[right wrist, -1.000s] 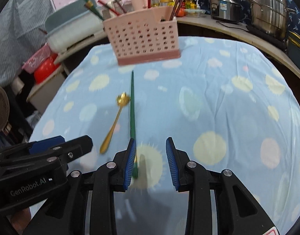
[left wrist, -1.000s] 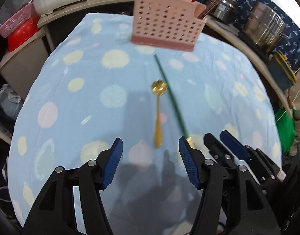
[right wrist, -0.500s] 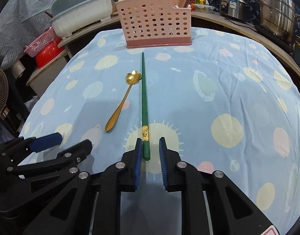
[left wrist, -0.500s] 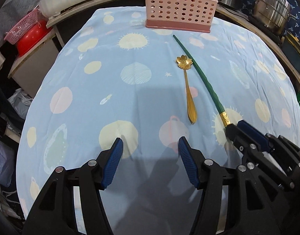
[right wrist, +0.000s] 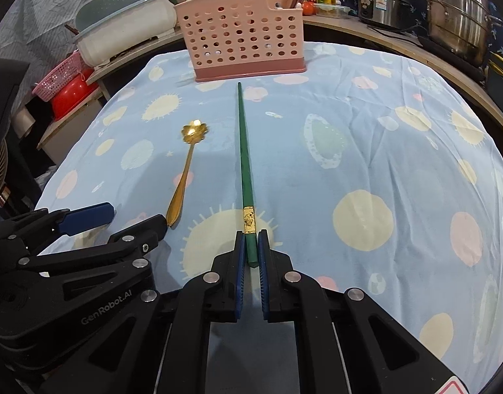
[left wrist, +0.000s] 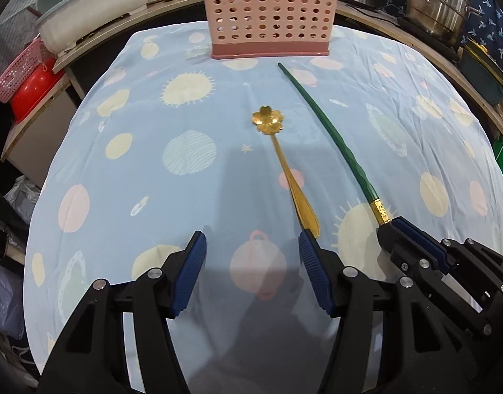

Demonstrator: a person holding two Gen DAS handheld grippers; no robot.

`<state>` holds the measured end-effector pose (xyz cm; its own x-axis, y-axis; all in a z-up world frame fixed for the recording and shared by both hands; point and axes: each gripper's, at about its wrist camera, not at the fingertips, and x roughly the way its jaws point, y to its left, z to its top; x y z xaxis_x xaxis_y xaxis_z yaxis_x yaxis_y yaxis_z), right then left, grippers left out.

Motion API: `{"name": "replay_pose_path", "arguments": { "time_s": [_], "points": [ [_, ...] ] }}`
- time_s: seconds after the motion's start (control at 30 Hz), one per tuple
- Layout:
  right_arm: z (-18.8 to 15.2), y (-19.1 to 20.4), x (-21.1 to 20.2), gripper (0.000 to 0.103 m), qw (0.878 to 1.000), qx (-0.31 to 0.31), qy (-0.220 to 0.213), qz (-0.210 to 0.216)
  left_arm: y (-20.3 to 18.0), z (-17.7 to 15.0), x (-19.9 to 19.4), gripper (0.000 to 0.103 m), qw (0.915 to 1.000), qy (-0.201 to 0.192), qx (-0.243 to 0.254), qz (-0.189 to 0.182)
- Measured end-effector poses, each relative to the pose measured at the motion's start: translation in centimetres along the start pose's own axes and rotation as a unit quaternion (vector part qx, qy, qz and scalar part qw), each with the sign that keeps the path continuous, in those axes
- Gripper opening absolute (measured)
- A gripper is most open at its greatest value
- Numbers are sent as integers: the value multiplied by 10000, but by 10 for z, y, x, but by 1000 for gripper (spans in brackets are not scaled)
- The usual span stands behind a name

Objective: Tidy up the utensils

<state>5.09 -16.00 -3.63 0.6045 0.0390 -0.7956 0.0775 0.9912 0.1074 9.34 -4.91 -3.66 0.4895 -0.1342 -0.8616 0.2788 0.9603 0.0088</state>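
A long green chopstick point(right wrist: 244, 151) with a gold band lies on the blue cloth, pointing at the pink perforated utensil basket point(right wrist: 241, 37). My right gripper point(right wrist: 251, 246) is shut on its near end; this also shows in the left wrist view point(left wrist: 387, 226). A gold flower-shaped spoon point(left wrist: 284, 164) lies left of the chopstick point(left wrist: 330, 134); it also shows in the right wrist view point(right wrist: 185, 167). My left gripper point(left wrist: 251, 246) is open and empty, its right finger point(left wrist: 312, 256) beside the spoon's handle tip. The basket point(left wrist: 267, 19) stands at the table's far edge.
The round table has a blue patterned cloth point(left wrist: 153, 131). Behind it a counter holds a white tub point(right wrist: 120, 36), steel pots point(right wrist: 458, 16) and bottles. A red bowl and pink basket point(right wrist: 67, 88) sit on a low shelf at the left.
My right gripper has closed from partly open onto the chopstick's near end. Both grippers have moved lower and nearer the cloth. The left gripper stays open by the spoon handle.
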Motion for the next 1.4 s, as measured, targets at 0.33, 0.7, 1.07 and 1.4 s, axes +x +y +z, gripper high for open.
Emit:
{"name": "replay_pose_path", "arguments": {
  "time_s": [0.33, 0.7, 1.07, 1.4],
  "points": [
    [2, -5, 1, 7, 10000, 71, -6, -10, -7, 7, 8, 52, 9998, -93, 141, -58],
    [2, -5, 1, 7, 10000, 90, -6, 0, 3, 6, 5, 11, 9995, -147, 112, -241],
    [2, -11, 0, 7, 9998, 188, -39, -20, 6, 13, -5, 16, 9977, -152, -203, -623],
    [0, -37, -7, 7, 9989, 458, -56, -128, -23, 19, 11, 33, 9980, 13, -75, -623]
  ]
}}
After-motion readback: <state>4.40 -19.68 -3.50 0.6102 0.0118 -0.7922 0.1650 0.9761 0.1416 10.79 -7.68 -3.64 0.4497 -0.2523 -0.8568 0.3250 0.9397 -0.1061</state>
